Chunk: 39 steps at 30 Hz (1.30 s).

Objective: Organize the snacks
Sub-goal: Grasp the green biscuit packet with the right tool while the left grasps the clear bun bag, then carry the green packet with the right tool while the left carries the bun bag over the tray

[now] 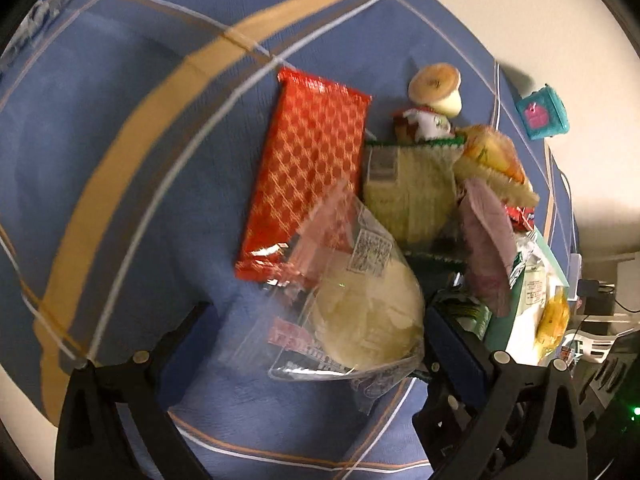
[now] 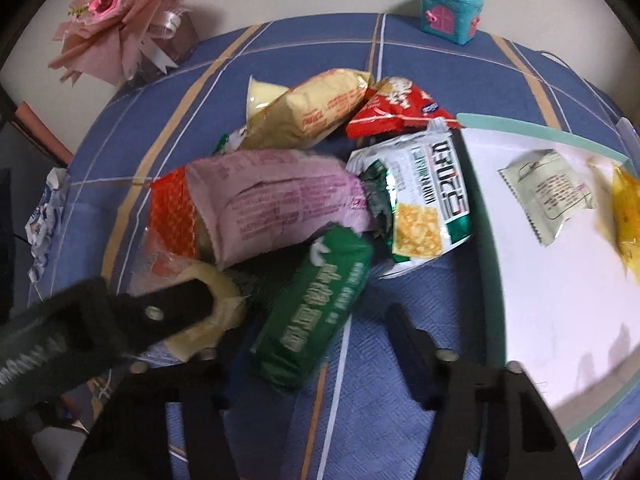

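- Black fingers of the left gripper [image 1: 316, 336] stand wide on either side of a clear-wrapped pale bun [image 1: 360, 312]; the pads do not press it.
- Right gripper [image 2: 308, 344] jaws straddle the green packet [image 2: 316, 312]; whether they pinch it I cannot tell.
- Snack pile lies mid-surface on the blue checked cloth [image 1: 120, 160]: red patterned packet [image 1: 312, 168], pink packet [image 2: 280, 196].
- White tray [image 2: 560, 280] beside the pile holds a small pale sachet [image 2: 548, 196].

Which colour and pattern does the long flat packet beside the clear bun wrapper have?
The long flat packet is red-orange with a pale lattice pattern, clearest in the left wrist view.
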Each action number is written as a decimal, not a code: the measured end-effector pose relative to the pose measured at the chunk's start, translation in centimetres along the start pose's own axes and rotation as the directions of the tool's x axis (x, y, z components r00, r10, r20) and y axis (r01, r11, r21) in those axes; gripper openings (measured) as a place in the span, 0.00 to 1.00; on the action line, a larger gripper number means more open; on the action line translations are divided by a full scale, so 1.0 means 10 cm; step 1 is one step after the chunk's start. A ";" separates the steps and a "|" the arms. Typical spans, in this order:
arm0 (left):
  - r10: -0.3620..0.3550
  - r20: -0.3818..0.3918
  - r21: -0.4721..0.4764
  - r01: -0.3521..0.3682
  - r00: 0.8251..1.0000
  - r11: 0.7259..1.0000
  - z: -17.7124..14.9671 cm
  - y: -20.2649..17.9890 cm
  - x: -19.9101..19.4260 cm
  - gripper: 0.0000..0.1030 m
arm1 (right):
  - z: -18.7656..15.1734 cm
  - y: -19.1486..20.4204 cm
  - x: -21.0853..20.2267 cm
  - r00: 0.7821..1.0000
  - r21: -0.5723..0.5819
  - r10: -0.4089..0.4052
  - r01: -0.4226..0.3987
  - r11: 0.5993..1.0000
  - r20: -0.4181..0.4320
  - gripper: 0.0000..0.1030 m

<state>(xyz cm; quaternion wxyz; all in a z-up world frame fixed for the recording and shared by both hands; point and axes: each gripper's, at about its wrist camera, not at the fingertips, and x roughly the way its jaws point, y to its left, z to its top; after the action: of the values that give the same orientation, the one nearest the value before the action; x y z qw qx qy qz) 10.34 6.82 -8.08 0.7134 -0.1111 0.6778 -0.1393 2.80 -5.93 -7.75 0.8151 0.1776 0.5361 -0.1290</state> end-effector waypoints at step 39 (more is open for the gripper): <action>-0.122 0.257 -0.002 0.126 0.959 0.992 -0.17 -0.19 -0.87 0.50 | -0.03 -0.33 -0.84 0.990 0.011 0.098 -0.099 0.995 0.103 0.26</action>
<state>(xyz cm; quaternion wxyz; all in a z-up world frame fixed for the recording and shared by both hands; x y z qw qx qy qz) 8.19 8.08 0.60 0.7837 -0.1769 0.5729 -0.1621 -2.07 -8.64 -0.63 0.8455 0.2035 0.4830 -0.1018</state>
